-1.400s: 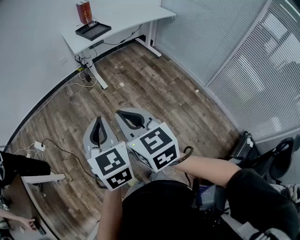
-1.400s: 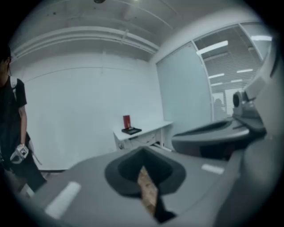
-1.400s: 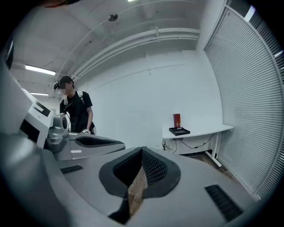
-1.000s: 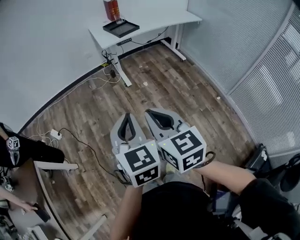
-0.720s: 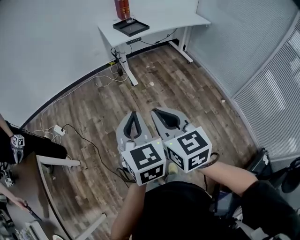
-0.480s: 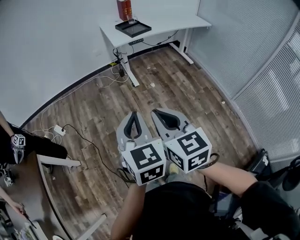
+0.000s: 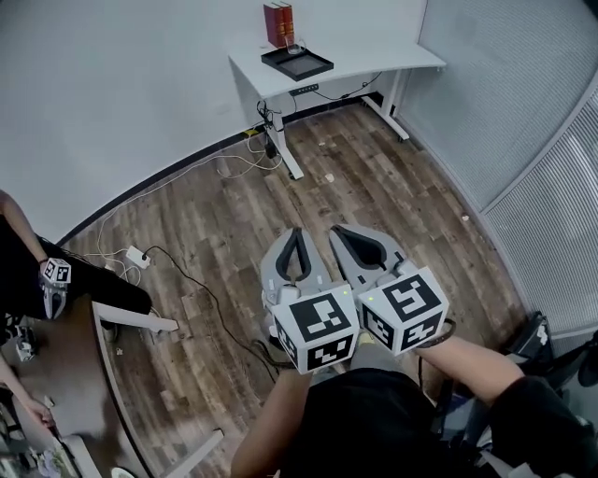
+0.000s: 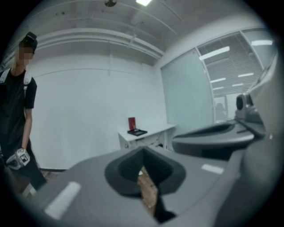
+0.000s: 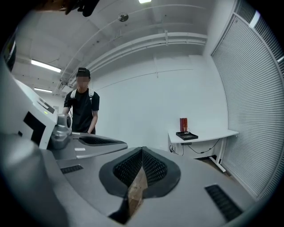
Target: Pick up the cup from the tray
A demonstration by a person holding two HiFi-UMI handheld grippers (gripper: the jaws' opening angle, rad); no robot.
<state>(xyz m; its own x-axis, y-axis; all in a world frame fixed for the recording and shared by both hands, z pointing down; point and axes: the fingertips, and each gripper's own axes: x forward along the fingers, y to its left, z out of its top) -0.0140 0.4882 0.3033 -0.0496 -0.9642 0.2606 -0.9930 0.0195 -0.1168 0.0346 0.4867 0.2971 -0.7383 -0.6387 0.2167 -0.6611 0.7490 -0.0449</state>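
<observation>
well, low in the frame the left gripper and right gripper both have jaws shut together, holding nothing. i think the step is getting over to the desk; next, go closer and open one. brown wood floor lies between. at the top, a white desk by the wall holds the black tray with the tiny cup.

1. Your left gripper and right gripper sit side by side before you.
2. The desk stands at 12 o'clock, well apart.
3. On it lies the tray, the cup at its far end, the box behind.
4. A person stands at 9 o'clock.
</observation>
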